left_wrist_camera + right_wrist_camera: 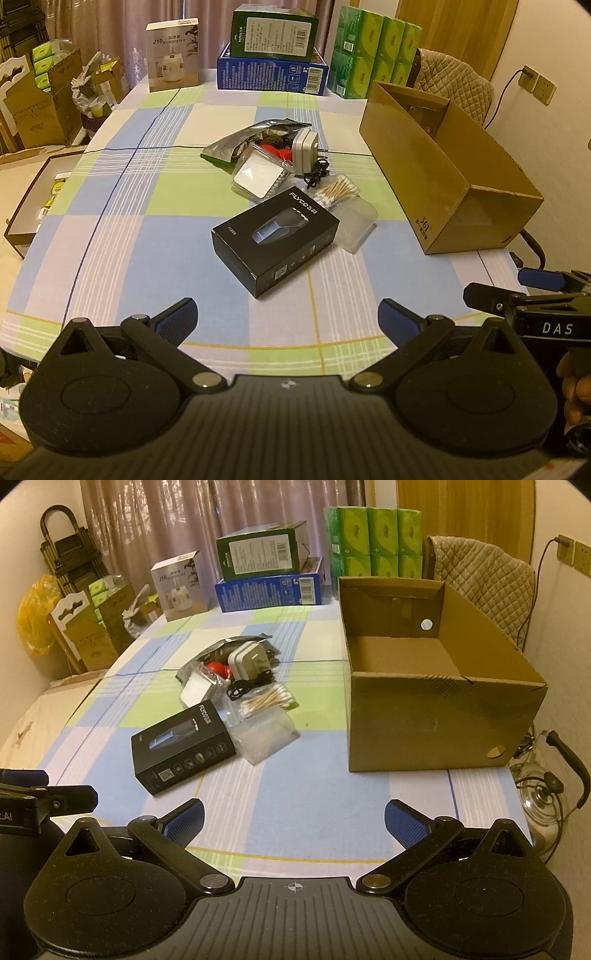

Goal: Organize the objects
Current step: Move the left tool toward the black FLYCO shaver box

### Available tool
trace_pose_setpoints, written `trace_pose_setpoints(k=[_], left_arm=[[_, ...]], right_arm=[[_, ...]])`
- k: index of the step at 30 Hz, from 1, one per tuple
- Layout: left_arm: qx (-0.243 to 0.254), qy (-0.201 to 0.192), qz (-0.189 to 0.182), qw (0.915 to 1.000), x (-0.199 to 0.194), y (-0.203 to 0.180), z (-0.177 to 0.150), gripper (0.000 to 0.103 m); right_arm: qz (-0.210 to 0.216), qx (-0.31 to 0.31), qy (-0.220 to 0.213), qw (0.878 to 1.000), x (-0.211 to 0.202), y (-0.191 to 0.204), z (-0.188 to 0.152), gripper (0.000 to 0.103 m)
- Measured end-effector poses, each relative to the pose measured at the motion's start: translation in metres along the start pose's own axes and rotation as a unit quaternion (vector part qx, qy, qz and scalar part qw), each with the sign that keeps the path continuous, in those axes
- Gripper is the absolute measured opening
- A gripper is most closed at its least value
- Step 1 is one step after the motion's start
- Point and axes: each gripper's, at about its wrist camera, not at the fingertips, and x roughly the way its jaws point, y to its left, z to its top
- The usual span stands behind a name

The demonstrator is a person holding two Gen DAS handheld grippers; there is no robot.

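Both the left hand-held gripper (287,320) and the right hand-held gripper (294,819) hover with jaws apart, empty, over the near edge of the table (110,236). No item appears packed: the cardboard box (436,716) looks empty, though its near floor is hidden. The black shaver box (275,245) lies nearest; next comes a reach and grasp across its narrow sides.

Matt cardboard box (424,720); checked cloth tablecloth (122,236)
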Motion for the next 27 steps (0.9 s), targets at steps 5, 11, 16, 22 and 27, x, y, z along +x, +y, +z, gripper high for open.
trace_pose_setpoints(k=[5, 11, 16, 22, 27], left_arm=[[0.009, -0.002, -0.001, 1.0000, 0.004, 0.003, 0.001, 0.102], [0.020, -0.021, -0.017, 0.9994, 0.008, 0.013, 0.007, 0.102], [0.066, -0.014, -0.017, 0.9976, 0.019, 0.019, 0.021, 0.102], [0.142, 0.017, -0.034, 0.9891, 0.049, 0.025, 0.043, 0.102], [0.192, 0.033, -0.075, 0.9779, 0.078, 0.027, 0.062, 0.102]], right_arm=[[-0.001, -0.001, 0.002, 1.000, 0.002, 0.000, 0.000, 0.101], [0.001, -0.005, 0.007, 1.000, 0.009, 0.000, 0.003, 0.101], [0.012, -0.020, 0.012, 1.000, 0.020, 0.002, 0.006, 0.101], [0.047, -0.031, 0.025, 0.998, 0.037, 0.003, 0.009, 0.101], [0.068, -0.050, 0.031, 0.996, 0.053, 0.009, 0.014, 0.101]])
